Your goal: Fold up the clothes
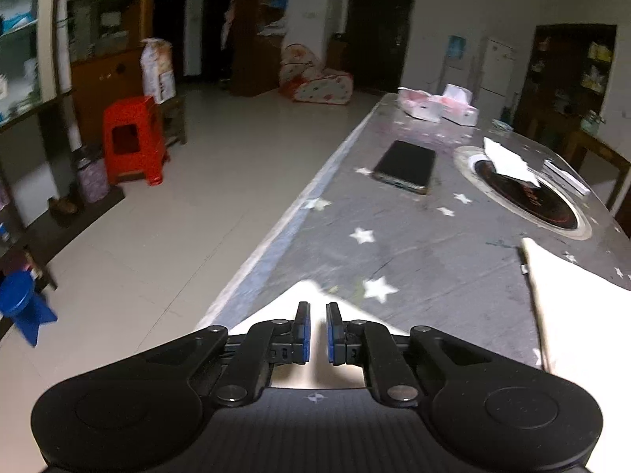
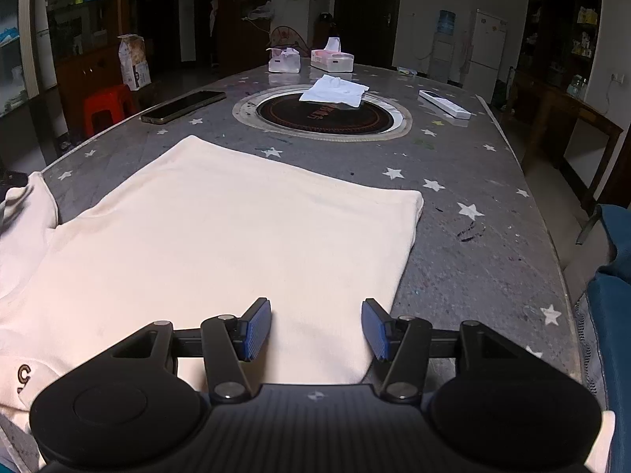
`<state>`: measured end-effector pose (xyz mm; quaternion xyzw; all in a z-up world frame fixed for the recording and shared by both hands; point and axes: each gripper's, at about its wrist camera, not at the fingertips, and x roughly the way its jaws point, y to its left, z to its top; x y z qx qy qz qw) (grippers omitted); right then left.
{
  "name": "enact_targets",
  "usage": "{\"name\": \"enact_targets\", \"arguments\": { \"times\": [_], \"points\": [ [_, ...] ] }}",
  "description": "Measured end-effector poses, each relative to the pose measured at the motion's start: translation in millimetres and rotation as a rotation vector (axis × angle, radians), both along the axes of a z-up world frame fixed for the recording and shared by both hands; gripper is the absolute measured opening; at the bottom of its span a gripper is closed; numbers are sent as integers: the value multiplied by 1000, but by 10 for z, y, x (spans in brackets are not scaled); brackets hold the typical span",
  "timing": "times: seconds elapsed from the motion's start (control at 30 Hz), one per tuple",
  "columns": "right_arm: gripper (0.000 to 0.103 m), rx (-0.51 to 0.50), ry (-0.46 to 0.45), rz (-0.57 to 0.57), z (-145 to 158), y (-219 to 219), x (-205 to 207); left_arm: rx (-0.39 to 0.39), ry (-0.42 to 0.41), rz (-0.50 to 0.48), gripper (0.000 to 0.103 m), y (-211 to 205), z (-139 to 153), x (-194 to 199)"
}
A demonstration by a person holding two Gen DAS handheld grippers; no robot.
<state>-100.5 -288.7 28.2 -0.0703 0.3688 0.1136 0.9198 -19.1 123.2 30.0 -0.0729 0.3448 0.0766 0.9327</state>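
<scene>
Dark embroidered "C" lower left on my cream shirt, flat, smooth, my right tongs wide and empty over it, my left tongs narrow, pinching its cream corner.

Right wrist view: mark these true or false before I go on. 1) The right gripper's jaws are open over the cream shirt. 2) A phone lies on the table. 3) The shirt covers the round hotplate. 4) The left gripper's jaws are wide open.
1) True: the right gripper stands open above the cream shirt.
2) True: the phone lies on the table.
3) False: the round hotplate lies beyond the shirt, apart from it.
4) False: the left gripper is nearly shut.
</scene>
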Motion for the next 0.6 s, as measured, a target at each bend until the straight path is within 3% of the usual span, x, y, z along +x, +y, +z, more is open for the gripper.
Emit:
{"name": "enact_targets", "arguments": {
  "times": [0.2, 0.33, 0.5, 0.6],
  "points": [
    [52, 3, 13, -4, -19, -46, 84, 21, 46, 12, 11, -16, -92, 209],
    [53, 8, 15, -25, -13, -131, 181, -26, 50, -2, 13, -98, 2, 224],
    [49, 25, 20, -65, 17, -283, 387, -92, 21, -166, 25, -516, 163, 236],
    [44, 31, 26, -86, 24, -360, 543, -83, 21, -275, 27, -860, 195, 337]
  ]
}}
